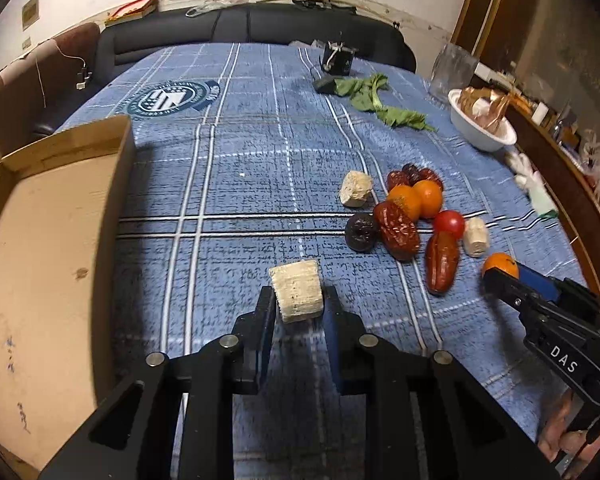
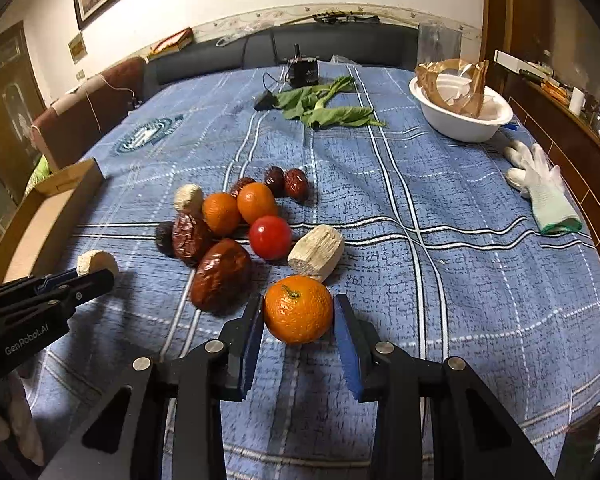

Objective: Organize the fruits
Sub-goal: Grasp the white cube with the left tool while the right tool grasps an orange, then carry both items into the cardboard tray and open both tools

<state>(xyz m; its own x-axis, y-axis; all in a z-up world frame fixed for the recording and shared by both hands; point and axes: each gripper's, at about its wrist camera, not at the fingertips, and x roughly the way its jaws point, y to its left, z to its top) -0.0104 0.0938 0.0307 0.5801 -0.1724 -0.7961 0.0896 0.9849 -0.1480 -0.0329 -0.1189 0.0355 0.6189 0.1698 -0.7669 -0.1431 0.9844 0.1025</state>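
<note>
Left gripper (image 1: 298,300): its jaws are clamped on the pale chunk (image 1: 297,292), one pad on each flat side. The chunk sits at the fingertips, low over the blue checked cloth (image 1: 240,184); whether it has left the cloth I cannot tell.

Right gripper (image 2: 299,312): pads are closed against both flanks of the near mandarin (image 2: 299,308), stem side up. The grip across the widest part probably keeps the round fruit from rolling out.

Fruit pile: in the right wrist view the loose heap lies at about 11 o'clock from the held mandarin. It holds two more mandarins (image 2: 240,206), a cherry tomato (image 2: 270,237), wrinkled red dates (image 2: 221,274) and a dark dried fruit (image 2: 164,238), mostly touching one another.

Other pale pieces: one (image 2: 317,252) rests just beside the held mandarin at 12 o'clock; a smaller one (image 2: 188,197) lies at the heap's far left edge.

Cardboard box (image 1: 48,248): open, at 9 o'clock from the left gripper and near it. Likely the sorting target for the chunk, given how close that arm works to it.

White bowl (image 2: 460,120): at 1 o'clock from the right gripper, well apart, with crumpled wrapping inside. It may be a second destination, though nothing confirms that.

Why two grips at once: each gripper took the piece nearest its own side, so the arms stay uncrossed.

Bystanders: leafy greens (image 2: 324,108) and a white glove (image 2: 540,188) lie clear of both grippers.
</note>
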